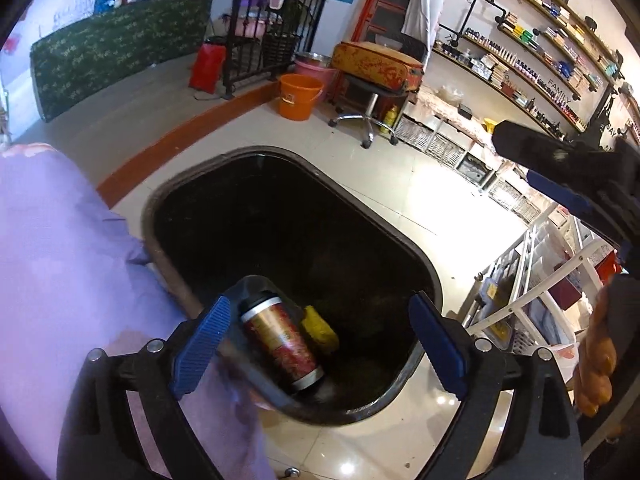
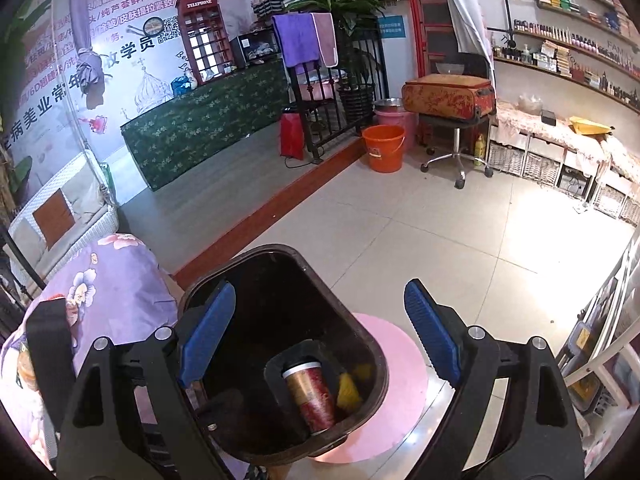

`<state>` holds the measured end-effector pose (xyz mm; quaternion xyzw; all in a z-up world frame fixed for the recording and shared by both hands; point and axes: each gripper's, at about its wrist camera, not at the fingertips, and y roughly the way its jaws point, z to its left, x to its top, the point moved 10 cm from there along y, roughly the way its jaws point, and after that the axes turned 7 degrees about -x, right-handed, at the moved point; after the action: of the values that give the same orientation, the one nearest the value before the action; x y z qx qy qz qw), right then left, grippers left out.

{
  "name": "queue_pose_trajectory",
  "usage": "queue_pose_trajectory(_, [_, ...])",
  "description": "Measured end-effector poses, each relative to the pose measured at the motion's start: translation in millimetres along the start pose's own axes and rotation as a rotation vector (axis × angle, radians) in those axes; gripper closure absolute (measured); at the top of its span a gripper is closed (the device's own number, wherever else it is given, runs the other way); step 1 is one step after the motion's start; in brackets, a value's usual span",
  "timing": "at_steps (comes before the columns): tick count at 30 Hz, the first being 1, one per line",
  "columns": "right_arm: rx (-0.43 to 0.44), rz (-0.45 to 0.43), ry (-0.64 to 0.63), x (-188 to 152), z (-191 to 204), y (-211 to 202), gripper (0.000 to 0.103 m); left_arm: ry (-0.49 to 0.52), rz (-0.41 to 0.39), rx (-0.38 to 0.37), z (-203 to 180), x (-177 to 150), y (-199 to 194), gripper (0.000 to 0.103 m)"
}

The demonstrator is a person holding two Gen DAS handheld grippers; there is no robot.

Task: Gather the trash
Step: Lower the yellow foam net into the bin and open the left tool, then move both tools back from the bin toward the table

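Note:
A dark trash bin (image 1: 416, 256) stands on the tiled floor beside a purple-covered surface. Inside it lie a red and gold cup with a black lid (image 1: 280, 344) and a yellow wrapper (image 1: 320, 330). My left gripper (image 1: 320, 344) hovers open above the bin's near end, empty. In the right wrist view the same bin (image 2: 376, 360) holds the cup (image 2: 312, 396) and the yellow wrapper (image 2: 348, 390). My right gripper (image 2: 320, 338) is open and empty above the bin. It shows in the left wrist view (image 1: 560, 176) at the right.
A purple floral cloth (image 2: 100, 292) covers the surface left of the bin. A pink round mat (image 2: 400, 360) lies under the bin. An orange bucket (image 2: 383, 148), a wheeled stool (image 2: 454, 148) with a suitcase and white shelving (image 1: 540, 292) stand around the tiled floor.

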<state>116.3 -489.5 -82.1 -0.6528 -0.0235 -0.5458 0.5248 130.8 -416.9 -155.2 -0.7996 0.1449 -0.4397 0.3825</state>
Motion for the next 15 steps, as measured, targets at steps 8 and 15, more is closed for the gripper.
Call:
queue_pose_trajectory(8, [0.063, 0.044, -0.047, -12.9, 37.1, 6.0, 0.017, 0.012, -0.082, 0.058, 12.9, -15.7, -50.3, 0.012])
queue_pose_trajectory(15, [0.171, 0.105, -0.133, -37.4, 99.5, 9.3, 0.017, -0.066, -0.144, 0.109, 45.2, -40.3, -94.7, 0.011])
